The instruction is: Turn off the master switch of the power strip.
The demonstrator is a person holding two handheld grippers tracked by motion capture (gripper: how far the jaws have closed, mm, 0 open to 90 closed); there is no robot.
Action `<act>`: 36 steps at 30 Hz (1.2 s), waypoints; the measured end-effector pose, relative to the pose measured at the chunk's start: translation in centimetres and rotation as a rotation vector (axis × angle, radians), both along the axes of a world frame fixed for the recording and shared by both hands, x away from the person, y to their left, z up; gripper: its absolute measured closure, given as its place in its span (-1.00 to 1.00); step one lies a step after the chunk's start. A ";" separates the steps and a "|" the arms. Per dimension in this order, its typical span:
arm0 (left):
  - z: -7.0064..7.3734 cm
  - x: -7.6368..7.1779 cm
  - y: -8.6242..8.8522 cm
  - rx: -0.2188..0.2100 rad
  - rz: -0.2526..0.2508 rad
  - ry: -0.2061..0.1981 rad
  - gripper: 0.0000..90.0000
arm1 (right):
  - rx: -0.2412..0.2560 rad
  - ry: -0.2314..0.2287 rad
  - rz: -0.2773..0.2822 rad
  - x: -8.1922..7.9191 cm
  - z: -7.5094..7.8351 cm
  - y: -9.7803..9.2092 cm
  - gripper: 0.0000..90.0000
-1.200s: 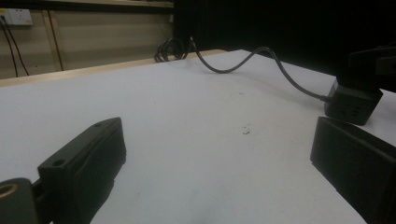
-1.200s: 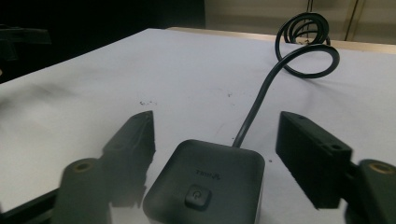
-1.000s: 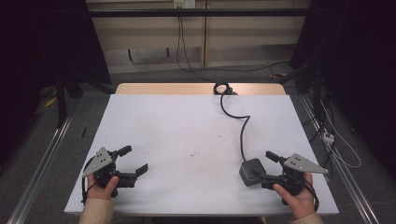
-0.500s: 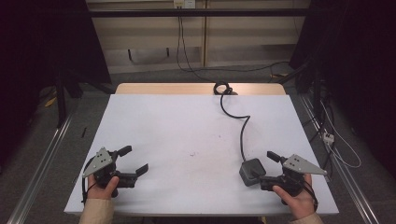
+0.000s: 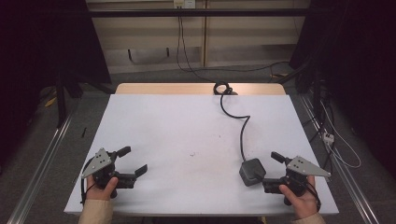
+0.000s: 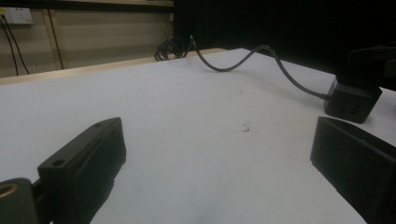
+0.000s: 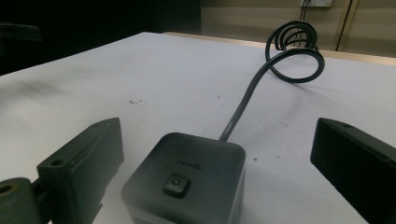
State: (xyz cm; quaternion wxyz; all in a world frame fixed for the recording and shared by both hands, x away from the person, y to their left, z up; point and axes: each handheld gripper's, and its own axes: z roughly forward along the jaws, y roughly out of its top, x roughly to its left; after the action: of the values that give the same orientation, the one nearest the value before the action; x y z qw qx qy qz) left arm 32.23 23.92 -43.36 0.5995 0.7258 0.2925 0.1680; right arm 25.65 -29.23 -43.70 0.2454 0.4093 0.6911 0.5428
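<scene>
In the lower right of the high view, the right gripper (image 5: 267,171) is sitting with its jaws spread wide and holding nothing, and the dark power cube (image 5: 252,171) is lying just in front of them on the white table (image 5: 177,130). In the right gripper view the cube (image 7: 187,179) is resting between the two jaws, closer to the left one, with its button face turned up. It is looking like a compact, rigid plastic block, probably fairly dense for its size, with smooth rounded sides that may be slipping a little under the pads; gripping across two flat opposite sides, low on the body, is seeming the safest hold. The thick cable (image 5: 242,133) is running up the frame to a coil (image 5: 223,88) at the far edge, and it is likely pulling stiffly against any lift or turn. The left gripper (image 5: 131,162), also wide open and empty, is waiting at the lower left. Most of the sheet between them is lying bare, while the near edge is close below both hands.
</scene>
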 end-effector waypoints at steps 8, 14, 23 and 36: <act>0.0 0.0 0.0 0.001 -0.002 0.000 -0.94 | 0.002 -0.008 -0.017 -0.2 -0.3 -0.7 -0.94; -0.1 0.0 -0.1 -0.003 -0.004 0.003 -0.93 | -0.010 -0.007 -0.023 -0.4 -0.5 -0.9 -0.94; -0.2 0.0 0.1 0.000 -0.004 0.007 -0.93 | -0.023 -0.014 -0.024 -0.6 -0.9 -1.3 -0.94; -0.2 -0.1 0.1 0.004 -0.006 0.003 -0.94 | -0.029 -0.021 -0.019 -0.9 -1.1 -1.4 -0.94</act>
State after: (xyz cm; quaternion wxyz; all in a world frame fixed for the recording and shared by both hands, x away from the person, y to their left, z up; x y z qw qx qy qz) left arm 32.18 24.06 -43.52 0.5983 0.7280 0.2908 0.1658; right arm 24.73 -30.65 -44.82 0.2636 0.4068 0.6922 0.5347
